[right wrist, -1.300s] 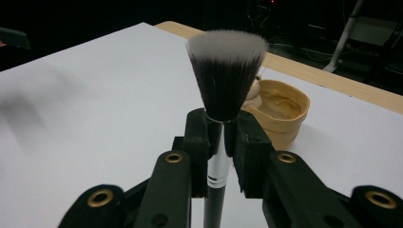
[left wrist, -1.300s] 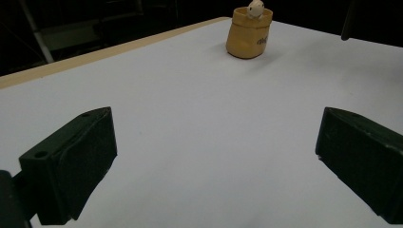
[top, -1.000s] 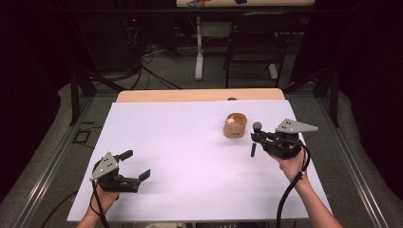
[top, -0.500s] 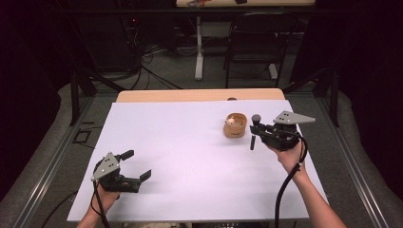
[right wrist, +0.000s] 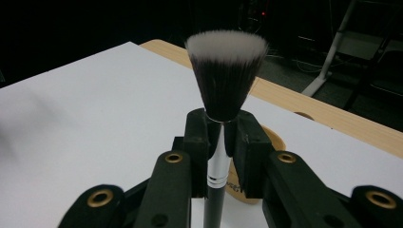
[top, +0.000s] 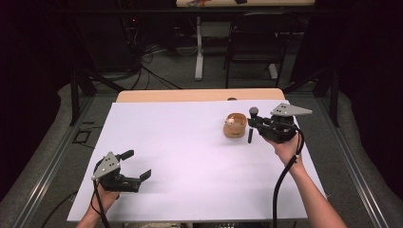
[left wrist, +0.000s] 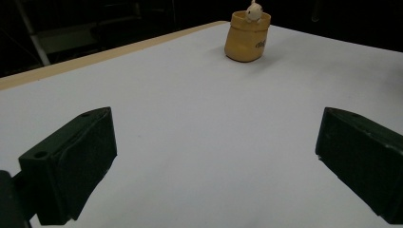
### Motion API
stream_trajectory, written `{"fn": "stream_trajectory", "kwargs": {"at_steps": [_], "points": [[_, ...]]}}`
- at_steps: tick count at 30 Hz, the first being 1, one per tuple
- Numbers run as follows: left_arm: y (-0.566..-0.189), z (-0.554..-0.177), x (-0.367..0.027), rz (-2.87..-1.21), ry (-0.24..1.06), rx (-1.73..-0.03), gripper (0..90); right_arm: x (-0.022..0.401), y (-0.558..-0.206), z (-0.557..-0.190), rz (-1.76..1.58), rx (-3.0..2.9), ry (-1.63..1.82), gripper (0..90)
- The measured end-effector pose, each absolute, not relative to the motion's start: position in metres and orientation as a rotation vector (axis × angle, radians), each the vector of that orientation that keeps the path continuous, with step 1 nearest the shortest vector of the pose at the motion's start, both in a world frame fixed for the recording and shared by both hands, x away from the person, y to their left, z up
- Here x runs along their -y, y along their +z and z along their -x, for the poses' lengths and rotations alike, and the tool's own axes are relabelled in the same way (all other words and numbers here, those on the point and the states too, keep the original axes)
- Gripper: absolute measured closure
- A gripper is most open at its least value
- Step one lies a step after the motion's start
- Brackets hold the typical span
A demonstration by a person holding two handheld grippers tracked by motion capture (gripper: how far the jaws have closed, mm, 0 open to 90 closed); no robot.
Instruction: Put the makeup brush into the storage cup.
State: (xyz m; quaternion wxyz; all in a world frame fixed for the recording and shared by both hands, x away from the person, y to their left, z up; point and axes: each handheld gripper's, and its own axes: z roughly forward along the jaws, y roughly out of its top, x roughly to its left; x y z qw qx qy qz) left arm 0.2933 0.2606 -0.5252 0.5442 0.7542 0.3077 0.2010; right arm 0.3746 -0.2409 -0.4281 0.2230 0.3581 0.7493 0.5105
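Beside the pouch (top: 235, 126), the right tool (top: 252, 124) clenches a brush (right wrist: 223, 80); judged best kept upright, lowered handle-first inside.

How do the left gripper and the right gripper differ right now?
The left gripper has its jaws spread wide with nothing between them; the right gripper is shut on a brush, bristles up. The left gripper sits low at the near edge of the white table, far from the tan pouch; the right gripper is held up right beside the pouch. Both are black, hand-held, with a grey plate on top.
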Motion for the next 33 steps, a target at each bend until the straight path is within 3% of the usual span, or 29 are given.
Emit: {"fn": "stream_trajectory", "kwargs": {"at_steps": [33], "points": [[-0.524,-0.293,-0.261,-1.793,0.479,-0.729,0.1,0.231,-0.394,-0.41,-0.969,-1.992,1.407,77.1]]}}
